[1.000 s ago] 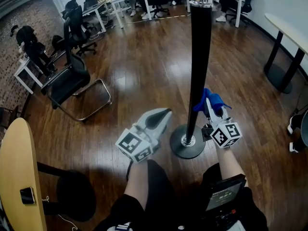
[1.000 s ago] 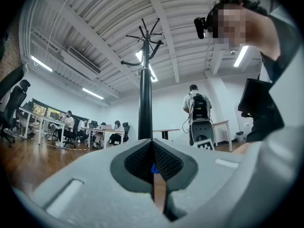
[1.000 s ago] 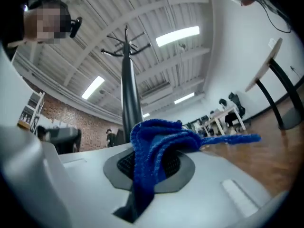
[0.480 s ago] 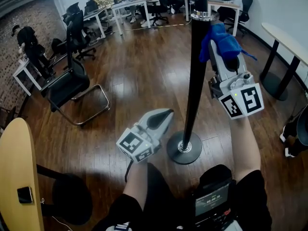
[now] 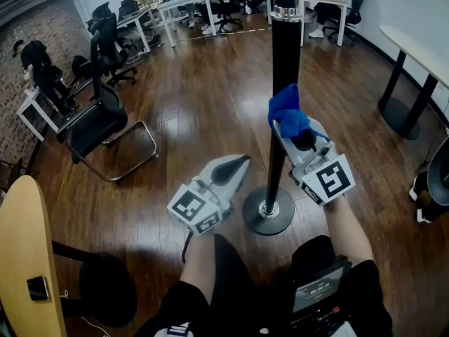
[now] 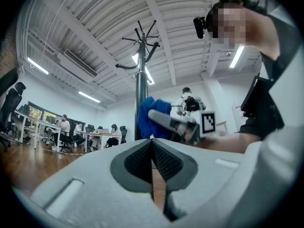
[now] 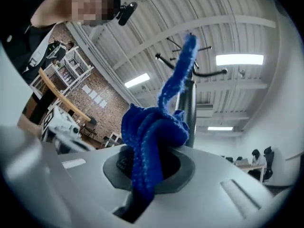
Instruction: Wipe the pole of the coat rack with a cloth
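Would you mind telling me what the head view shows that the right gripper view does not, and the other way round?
Only the head view shows the coat rack's round base and the marker cube on the right gripper. Only the right gripper view shows the ceiling lights and, close up, the jaws clamped on the blue cloth. Both show the right gripper, the blue cloth it holds and the black pole next to it.

The cloth point(image 5: 285, 112) is coloured bright blue, the pole point(image 5: 285, 55) black. The left gripper point(image 5: 242, 163) and right gripper point(image 5: 283, 126) are finished pale grey, with black-and-white square markers. The floor point(image 5: 210, 97) is planked in dark brown.
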